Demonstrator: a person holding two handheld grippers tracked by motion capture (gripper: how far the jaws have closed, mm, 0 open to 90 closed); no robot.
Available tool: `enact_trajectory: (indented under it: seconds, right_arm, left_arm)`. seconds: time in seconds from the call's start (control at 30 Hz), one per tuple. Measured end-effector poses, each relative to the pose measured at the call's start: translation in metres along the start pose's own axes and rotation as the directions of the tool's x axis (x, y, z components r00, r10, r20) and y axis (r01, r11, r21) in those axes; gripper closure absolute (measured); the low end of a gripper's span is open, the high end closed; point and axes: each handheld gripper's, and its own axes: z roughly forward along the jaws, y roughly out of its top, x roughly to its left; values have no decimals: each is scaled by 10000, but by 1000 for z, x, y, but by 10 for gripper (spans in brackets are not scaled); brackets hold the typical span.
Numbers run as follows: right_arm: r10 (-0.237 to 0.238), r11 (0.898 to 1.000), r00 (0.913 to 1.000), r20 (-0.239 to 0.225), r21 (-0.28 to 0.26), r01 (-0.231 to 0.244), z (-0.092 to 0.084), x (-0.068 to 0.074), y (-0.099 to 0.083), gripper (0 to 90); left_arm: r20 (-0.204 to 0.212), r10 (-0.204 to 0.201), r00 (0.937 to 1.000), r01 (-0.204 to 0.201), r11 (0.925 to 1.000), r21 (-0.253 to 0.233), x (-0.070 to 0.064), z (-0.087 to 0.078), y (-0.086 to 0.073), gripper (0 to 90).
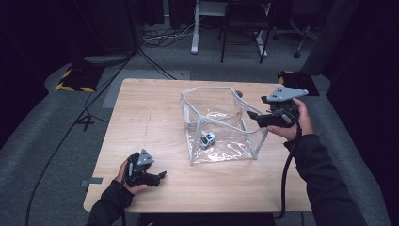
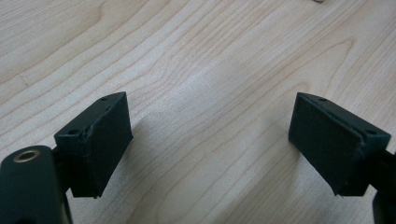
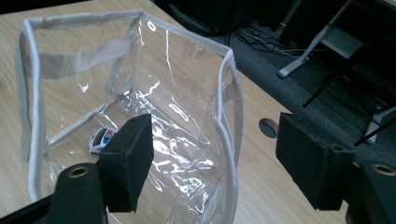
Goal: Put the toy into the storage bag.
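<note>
A clear plastic bag [image 1: 207, 89] with pale fabric trim stands open on the wooden table [image 1: 141, 113], right of centre. A small white toy car [image 1: 207, 139] lies on the bag's floor. My right gripper [image 1: 254, 118] hovers at the bag's right rim, jaws apart. In the right gripper view the bag's near rim [image 3: 233, 93] rises between the right gripper's [image 3: 215, 154] two pads without touching either, and the toy car [image 3: 102, 139] shows through the plastic. My left gripper [image 1: 160, 178] rests near the table's front left, open, with bare wood between the left gripper's [image 2: 210, 140] pads.
A round cable hole [image 3: 268, 127] sits in the tabletop just beyond the bag. Black cables [image 1: 94, 99] trail over the grey floor at the left. A chair [image 1: 244, 28] and a desk leg [image 1: 195, 28] stand behind the table. Bare wood lies left of the bag.
</note>
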Motion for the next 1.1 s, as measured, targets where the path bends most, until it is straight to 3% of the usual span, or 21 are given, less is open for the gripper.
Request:
enact_trajectory:
  seconds: [0.1, 0.13, 0.3, 0.37, 0.47, 0.53, 0.8, 0.83, 0.9, 1.1]
  right_arm:
    - [149, 9996, 9999, 81, -244, -147, -1, -2, 0, 279]
    - [178, 9995, 9997, 143, -248, -175, -2, -3, -1, 279]
    - [489, 9981, 9982, 360, -396, -475, -2, -8, -2, 272]
    - [768, 9964, 9948, 673, -422, -741, 0, -11, -2, 255]
    - [825, 9959, 9935, 787, -435, -793, 1, -14, -2, 246]
    - [1131, 9924, 9901, 834, -580, -1085, 2, -15, -2, 237]
    - [1453, 9890, 9836, 1066, -445, -1413, 8, -25, -8, 241]
    - [1560, 9874, 9807, 1181, -452, -1516, 8, -28, -10, 242]
    - [1613, 9866, 9796, 1196, -424, -1573, 8, -30, -11, 244]
    - [1887, 9820, 9733, 1306, -283, -1866, 8, -38, -18, 250]
  left_arm:
    - [-109, 171, 9998, -172, 9998, -102, 1, 0, 0, 136]
    - [2, -29, 10000, 29, 10000, 15, 0, 0, 0, 136]
    - [-1, -26, 10000, 26, 10000, 12, 0, 0, 0, 136]
    - [-1, -10, 10000, 10, 10000, 3, 0, 0, 0, 136]
    - [-6, 15, 10000, -15, 10000, -13, 0, 0, 0, 136]
    - [-5, -13, 10000, 13, 10000, 3, 0, 0, 0, 136]
    - [-4, -26, 10000, 26, 10000, -12, 0, 0, 0, 136]
    - [-90, 128, 9999, -128, 9999, -67, 1, 0, 0, 136]
    - [11, -24, 10000, 23, 10000, 7, 0, 0, 0, 136]
    - [-9, 21, 10000, -21, 10000, -22, 0, 0, 0, 136]
